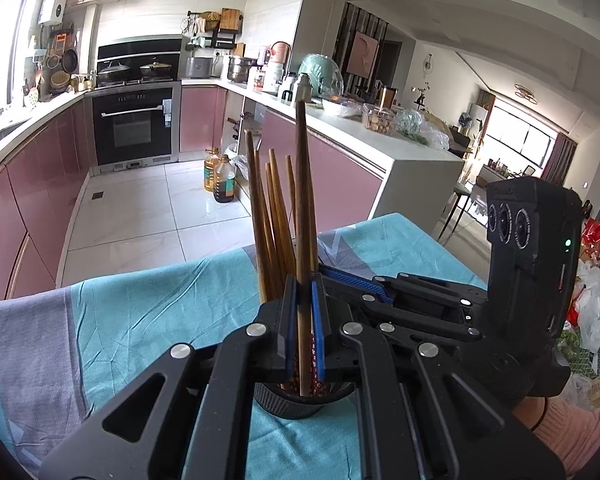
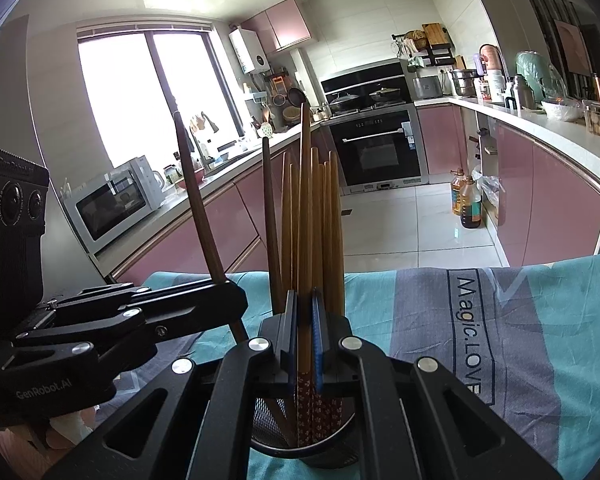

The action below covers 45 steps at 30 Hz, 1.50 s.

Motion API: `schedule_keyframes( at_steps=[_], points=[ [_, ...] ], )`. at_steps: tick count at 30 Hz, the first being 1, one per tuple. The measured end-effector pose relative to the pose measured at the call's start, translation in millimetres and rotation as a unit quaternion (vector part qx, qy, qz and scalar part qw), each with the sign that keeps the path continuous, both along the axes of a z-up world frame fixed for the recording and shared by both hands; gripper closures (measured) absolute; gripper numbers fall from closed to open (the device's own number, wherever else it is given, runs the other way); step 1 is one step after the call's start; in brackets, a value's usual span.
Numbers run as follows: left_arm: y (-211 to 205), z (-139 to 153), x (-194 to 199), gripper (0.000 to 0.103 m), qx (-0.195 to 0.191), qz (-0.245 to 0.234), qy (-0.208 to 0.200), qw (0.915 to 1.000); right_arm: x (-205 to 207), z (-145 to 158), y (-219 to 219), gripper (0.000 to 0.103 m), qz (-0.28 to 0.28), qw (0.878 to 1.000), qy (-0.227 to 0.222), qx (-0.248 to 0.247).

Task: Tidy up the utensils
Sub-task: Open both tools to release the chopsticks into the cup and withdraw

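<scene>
Left gripper: fingers closed on one dark chopstick, held upright with its lower end inside the black mesh holder. Right gripper: fingers closed on one lighter chopstick, likewise standing in the holder. Holder positioned on the tabletop, on the teal cloth, directly below both grippers. Remaining chopsticks already bunched upright in the holder. Judged status: near completion. Outstanding: release of both held pieces. No loose utensils visible on the cloth; areas behind the grippers hidden.
</scene>
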<state>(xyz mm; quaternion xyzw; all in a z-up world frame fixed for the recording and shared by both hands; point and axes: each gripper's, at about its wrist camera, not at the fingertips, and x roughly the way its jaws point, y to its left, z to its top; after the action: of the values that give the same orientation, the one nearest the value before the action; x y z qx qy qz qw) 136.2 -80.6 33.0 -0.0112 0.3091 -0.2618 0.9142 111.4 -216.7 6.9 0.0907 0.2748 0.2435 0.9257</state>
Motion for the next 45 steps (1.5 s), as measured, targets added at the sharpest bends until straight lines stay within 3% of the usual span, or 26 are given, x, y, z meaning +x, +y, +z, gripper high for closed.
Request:
schedule_keyframes(
  at_steps=[14, 16, 18, 22, 26, 28, 29, 34, 36, 39, 42, 45],
  points=[
    [-6, -27, 26, 0.094, 0.026, 0.007, 0.035, 0.9990, 6, -7, -1, 0.096, -0.004, 1.000, 0.018, -0.005],
    [-2, -29, 26, 0.091, 0.024, 0.010, 0.032, 0.9991, 5, -7, -3, 0.095, -0.006, 1.000, 0.020, -0.001],
    [2, -30, 22, 0.079, 0.021, 0.010, 0.029, 0.9993, 2, -6, -5, 0.095, -0.008, 1.000, 0.018, -0.002],
    [11, -31, 8, 0.070, 0.021, 0.022, 0.006, 0.9995, -5, -2, -7, 0.080, -0.013, 1.000, 0.006, -0.008],
    [23, -30, -8, 0.063, 0.011, 0.040, -0.010, 0.9991, -12, 1, -11, 0.079, -0.015, 1.000, 0.002, -0.011],
    [32, -29, -16, 0.056, 0.009, 0.051, -0.019, 0.9985, -18, 3, -13, 0.072, -0.014, 1.000, -0.002, -0.012],
    [35, -29, -20, 0.050, 0.011, 0.056, -0.024, 0.9981, -22, 4, -12, 0.070, -0.013, 1.000, -0.004, -0.014],
    [53, -29, -46, 0.021, 0.015, 0.100, -0.059, 0.9931, -49, 7, -5, 0.038, -0.004, 0.999, -0.030, -0.043],
    [62, -29, -57, 0.010, 0.014, 0.124, -0.076, 0.9893, -62, 8, -2, 0.031, -0.006, 0.997, -0.042, -0.060],
    [72, -31, -70, 0.006, 0.020, 0.159, -0.095, 0.9824, -79, 7, 1, 0.014, -0.017, 0.995, -0.059, -0.080],
    [85, -33, -83, 0.006, 0.018, 0.183, -0.103, 0.9776, -94, 6, 5, 0.007, -0.024, 0.992, -0.077, -0.095],
    [89, -31, -95, 0.006, 0.022, 0.200, -0.114, 0.9729, -107, 6, 10, 0.007, -0.031, 0.989, -0.099, -0.104]
  ],
)
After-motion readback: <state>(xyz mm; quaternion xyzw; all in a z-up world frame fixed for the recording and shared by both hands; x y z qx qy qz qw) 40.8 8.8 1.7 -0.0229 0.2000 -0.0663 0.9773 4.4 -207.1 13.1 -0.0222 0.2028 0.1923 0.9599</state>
